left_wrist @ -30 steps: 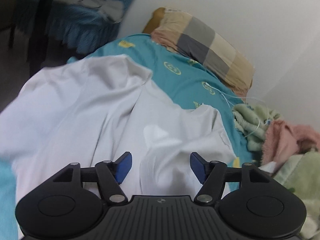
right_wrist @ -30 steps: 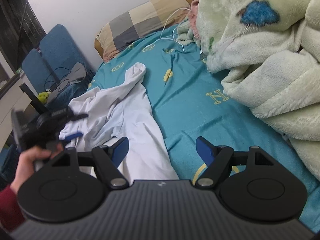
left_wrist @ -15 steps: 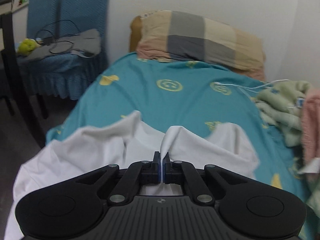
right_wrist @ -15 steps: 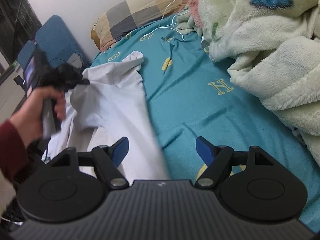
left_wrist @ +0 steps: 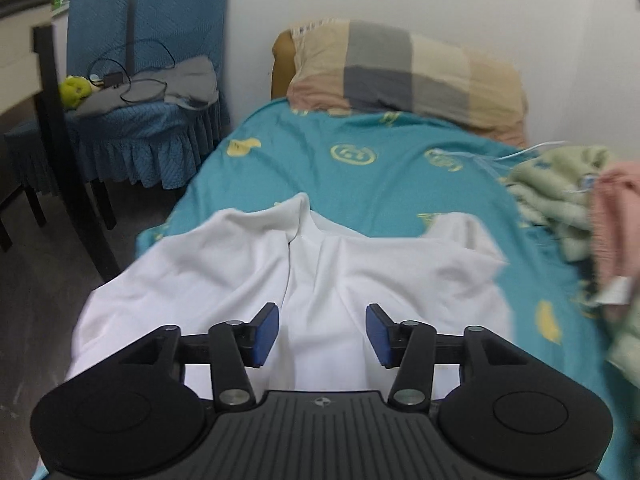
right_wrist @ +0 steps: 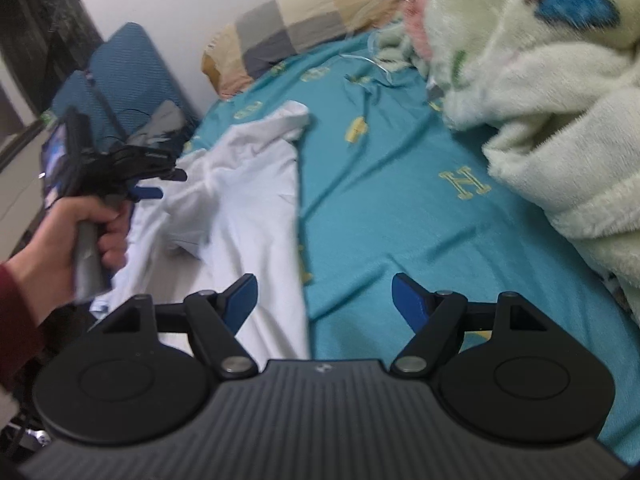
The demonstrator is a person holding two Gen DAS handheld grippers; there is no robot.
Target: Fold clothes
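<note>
— Two grippers, both with jaws spread and nothing between them: the left gripper [left_wrist: 322,334] hangs over the cloth, the right gripper [right_wrist: 325,300] straddles its edge.

— How many garments?

— One white shirt [left_wrist: 280,272], rumpled and creased, lying on the teal bedsheet [left_wrist: 360,176] near the bed's side edge.

— Anything only one camera catches?

— The right one shows a hand [right_wrist: 72,236] gripping the left tool; the left shows one blue chair [left_wrist: 132,80].

— Where does the shirt [left_wrist: 360,272] lie?
— On the bed [left_wrist: 380,176], at its near left edge, with the pillow [left_wrist: 404,76] behind it at the head.
— And beside the bed?
— A chair [left_wrist: 140,80] stands left; blankets [right_wrist: 552,92] are heaped on the right.
</note>
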